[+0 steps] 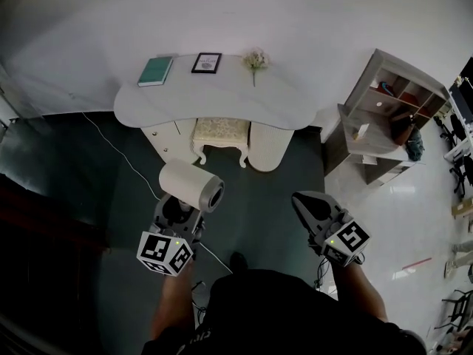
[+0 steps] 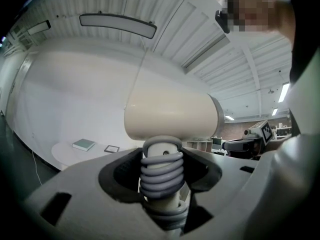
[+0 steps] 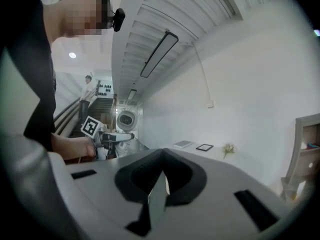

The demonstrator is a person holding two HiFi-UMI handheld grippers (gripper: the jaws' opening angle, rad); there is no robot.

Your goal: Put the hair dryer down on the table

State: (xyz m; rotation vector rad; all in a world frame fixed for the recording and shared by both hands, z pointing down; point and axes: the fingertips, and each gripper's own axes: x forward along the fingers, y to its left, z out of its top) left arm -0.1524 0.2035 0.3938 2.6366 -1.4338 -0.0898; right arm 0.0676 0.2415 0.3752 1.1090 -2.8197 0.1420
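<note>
My left gripper [image 1: 179,211] is shut on the handle of a cream hair dryer [image 1: 191,185], held upright above the dark floor, well short of the white table [image 1: 222,95]. In the left gripper view the dryer's barrel [image 2: 172,116] fills the middle, and its grey cord is wound round the handle [image 2: 161,176] between the jaws. My right gripper [image 1: 301,198] hangs to the right, shut with nothing in it; its pads [image 3: 157,189] meet in a thin line. The right gripper view also shows the hair dryer [image 3: 125,120] at the left and the table [image 3: 215,156] ahead.
On the table lie a green book [image 1: 155,71], a framed picture [image 1: 206,63] and a small bunch of flowers [image 1: 256,59]. A cushioned stool [image 1: 220,132] is tucked under it. A wooden shelf unit [image 1: 388,109] stands at the right. A white cable [image 1: 111,150] runs across the floor.
</note>
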